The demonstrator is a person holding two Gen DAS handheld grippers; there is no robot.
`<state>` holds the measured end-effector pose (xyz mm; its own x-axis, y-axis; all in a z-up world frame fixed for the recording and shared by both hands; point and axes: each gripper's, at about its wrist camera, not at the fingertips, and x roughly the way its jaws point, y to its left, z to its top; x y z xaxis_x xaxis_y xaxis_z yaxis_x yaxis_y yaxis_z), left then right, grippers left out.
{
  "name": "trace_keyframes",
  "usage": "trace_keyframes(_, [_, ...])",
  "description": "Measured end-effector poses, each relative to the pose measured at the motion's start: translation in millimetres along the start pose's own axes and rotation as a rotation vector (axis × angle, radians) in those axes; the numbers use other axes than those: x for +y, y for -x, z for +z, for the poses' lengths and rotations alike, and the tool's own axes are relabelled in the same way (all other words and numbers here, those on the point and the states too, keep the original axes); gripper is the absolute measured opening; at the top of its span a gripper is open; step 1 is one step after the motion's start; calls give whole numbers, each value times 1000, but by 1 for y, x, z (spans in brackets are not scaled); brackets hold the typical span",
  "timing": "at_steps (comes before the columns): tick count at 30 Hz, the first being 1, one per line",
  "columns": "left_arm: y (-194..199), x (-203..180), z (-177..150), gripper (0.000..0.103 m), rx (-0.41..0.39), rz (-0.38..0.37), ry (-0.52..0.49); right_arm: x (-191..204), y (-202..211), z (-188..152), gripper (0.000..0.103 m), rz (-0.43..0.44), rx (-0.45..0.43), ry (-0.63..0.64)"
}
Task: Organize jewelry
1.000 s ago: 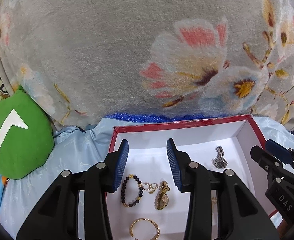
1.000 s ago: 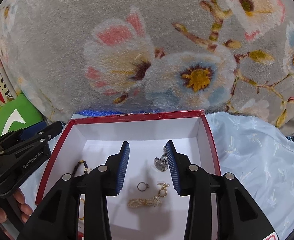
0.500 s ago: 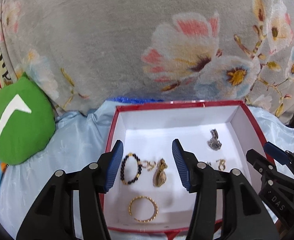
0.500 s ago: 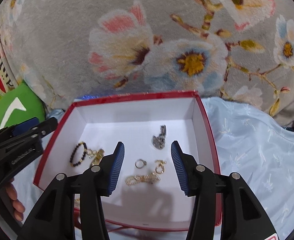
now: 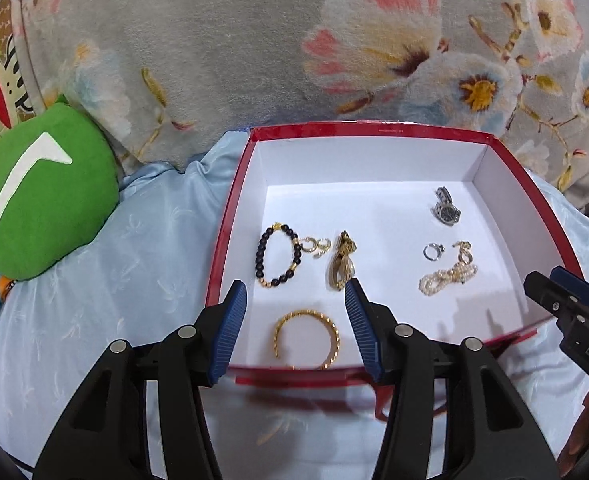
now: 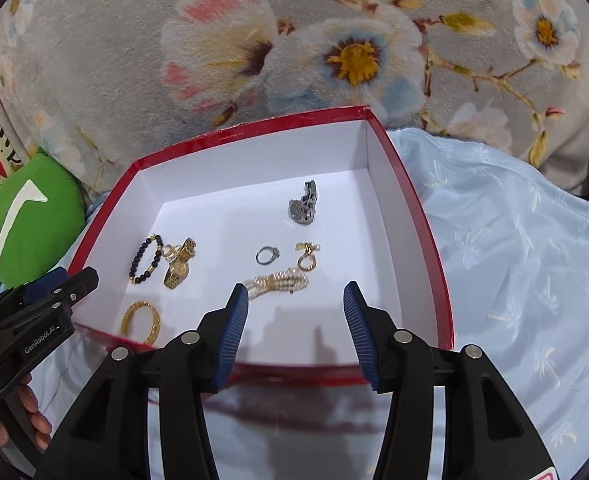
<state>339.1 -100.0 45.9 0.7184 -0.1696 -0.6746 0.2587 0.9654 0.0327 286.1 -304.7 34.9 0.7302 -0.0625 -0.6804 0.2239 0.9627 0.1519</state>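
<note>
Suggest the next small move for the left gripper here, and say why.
Probably ease the left gripper down and close on the gold bangle. Its jaws are apart with nothing between the pads, and the bangle lies flat in the red box just below them, clear of the black bead bracelet.

Bright, even indoor light. Soft shadows fall on the white floor of the box (image 6: 334, 216). Both fisheye views bend and darken at the corners; the near cloth (image 5: 294, 432) is slightly blurred.

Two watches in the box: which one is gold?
The gold watch beside the black bead bracelet, left side of the red box; the silver watch lies far right.
</note>
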Motion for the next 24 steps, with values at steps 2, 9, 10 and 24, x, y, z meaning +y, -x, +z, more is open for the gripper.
trace_keyframes(2, [1,1,-8,52,7,4,2,1,0,-5,52,-20,4,14])
trace_keyframes(9, [5,0,-22,53,5,25,-23,8,3,-14,53,-61,33,58])
trace_keyframes(10, [6,1,-23,53,5,25,-25,9,4,-16,53,-67,32,64])
trace_keyframes(24, [31,5,-46,52,12,37,-79,20,35,-43,55,-94,54,32])
